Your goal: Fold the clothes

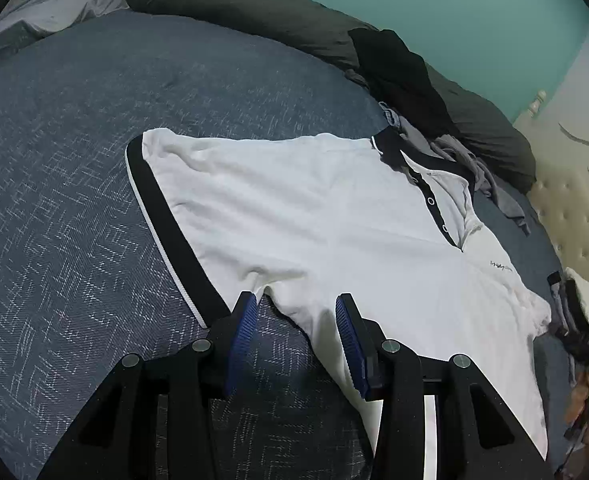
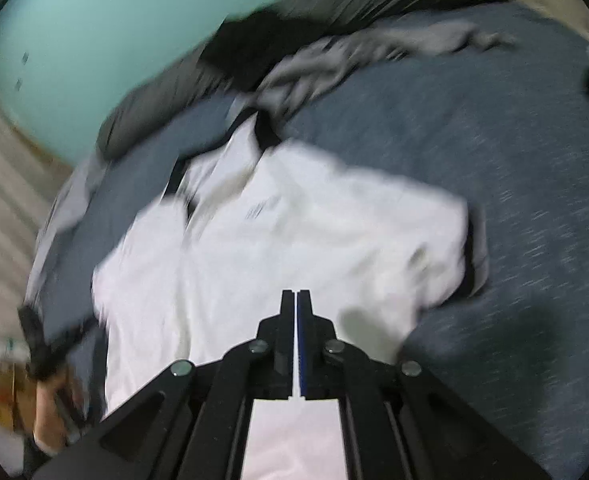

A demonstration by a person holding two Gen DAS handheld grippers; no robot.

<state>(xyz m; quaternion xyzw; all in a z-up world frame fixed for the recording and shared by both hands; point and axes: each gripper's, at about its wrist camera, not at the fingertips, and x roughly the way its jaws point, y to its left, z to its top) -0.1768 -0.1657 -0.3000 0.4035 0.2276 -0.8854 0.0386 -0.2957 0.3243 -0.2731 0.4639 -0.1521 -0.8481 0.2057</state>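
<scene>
A white polo shirt with black trim on the collar and sleeve ends (image 1: 334, 216) lies spread out, front side up, on a dark blue bed cover with a pale scratchy pattern (image 1: 74, 200). Its black button strip is open at the neck. One sleeve with a black band points out to the side.

The left gripper (image 1: 296, 312) is low over the shirt near the armpit. Its two blue pads (image 1: 243, 320) stand part way open. A bit of the white cloth edge lies between them, but the pads do not press on it.

The right gripper (image 2: 296, 300) is over the lower part of the shirt. Its fingers are closed tight together. That view is blurry, so it may be pinching a thin bit of cloth, but I cannot tell.

Past the collar lies a heap of grey and black clothes (image 1: 434, 120). Behind it is a long dark green pillow (image 1: 254, 12) against a teal wall (image 1: 414, 0).
</scene>
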